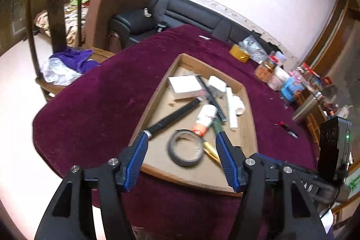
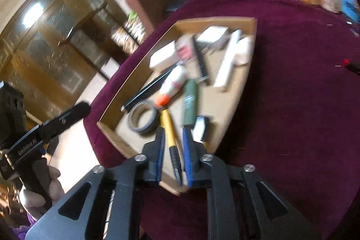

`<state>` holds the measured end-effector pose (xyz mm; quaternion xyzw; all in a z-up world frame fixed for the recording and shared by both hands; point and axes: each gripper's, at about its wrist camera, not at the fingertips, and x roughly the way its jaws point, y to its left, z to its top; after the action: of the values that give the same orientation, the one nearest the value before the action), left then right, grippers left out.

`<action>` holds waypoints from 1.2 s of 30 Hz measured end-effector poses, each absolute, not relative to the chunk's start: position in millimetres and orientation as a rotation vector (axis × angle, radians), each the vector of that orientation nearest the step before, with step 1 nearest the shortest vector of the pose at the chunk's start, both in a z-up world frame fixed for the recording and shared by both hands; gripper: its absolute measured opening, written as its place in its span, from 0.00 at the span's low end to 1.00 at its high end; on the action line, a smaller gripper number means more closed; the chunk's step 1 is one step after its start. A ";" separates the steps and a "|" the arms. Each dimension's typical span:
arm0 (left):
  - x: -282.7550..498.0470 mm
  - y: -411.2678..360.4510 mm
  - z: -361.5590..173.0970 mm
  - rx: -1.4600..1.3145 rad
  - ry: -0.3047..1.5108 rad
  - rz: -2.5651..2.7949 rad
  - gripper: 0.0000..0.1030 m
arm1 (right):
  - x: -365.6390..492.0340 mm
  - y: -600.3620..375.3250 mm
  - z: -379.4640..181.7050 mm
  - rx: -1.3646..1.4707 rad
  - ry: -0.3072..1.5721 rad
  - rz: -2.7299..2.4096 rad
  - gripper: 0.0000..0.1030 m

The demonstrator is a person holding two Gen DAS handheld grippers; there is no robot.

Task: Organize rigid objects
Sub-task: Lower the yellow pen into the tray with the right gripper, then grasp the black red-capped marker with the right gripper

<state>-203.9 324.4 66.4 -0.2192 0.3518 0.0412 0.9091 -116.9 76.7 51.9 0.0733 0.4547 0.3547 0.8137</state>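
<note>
The right tool (image 2: 172, 151) stood slightly open over the near corner of a cardboard tray (image 2: 113, 135), pads not pressing anything. A yellow-and-black pen (image 2: 169, 134) lay in the gap, long axis running straight away from the tool. The left tool (image 1: 181, 143) hung half open and empty above a tape roll (image 1: 185, 151) just left of the pen. A green tube (image 2: 190, 101), bottle (image 2: 172, 84) and white boxes crowded the tray on the purple desk (image 2: 281, 105); a red-tipped marker (image 1: 289, 129) lay outside, right.
</note>
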 end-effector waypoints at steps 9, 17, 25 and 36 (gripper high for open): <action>-207.6 238.6 80.8 -0.375 0.697 -0.209 0.62 | -67.7 -102.2 60.2 0.133 0.814 0.222 0.75; -195.2 160.8 71.7 -0.279 0.788 -0.403 0.62 | 24.3 -173.2 50.3 0.232 0.868 0.078 0.75; -194.5 147.9 67.2 -0.259 0.834 -0.383 0.62 | 95.0 -161.0 15.4 0.303 1.016 0.162 0.75; -189.1 141.2 53.2 -0.277 0.873 -0.413 0.62 | 32.8 -81.1 6.1 0.131 1.096 0.373 0.71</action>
<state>-189.1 141.2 53.2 -0.1326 0.4183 -0.1979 0.8765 32.8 -81.1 6.1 0.0618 0.5176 0.1762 0.8350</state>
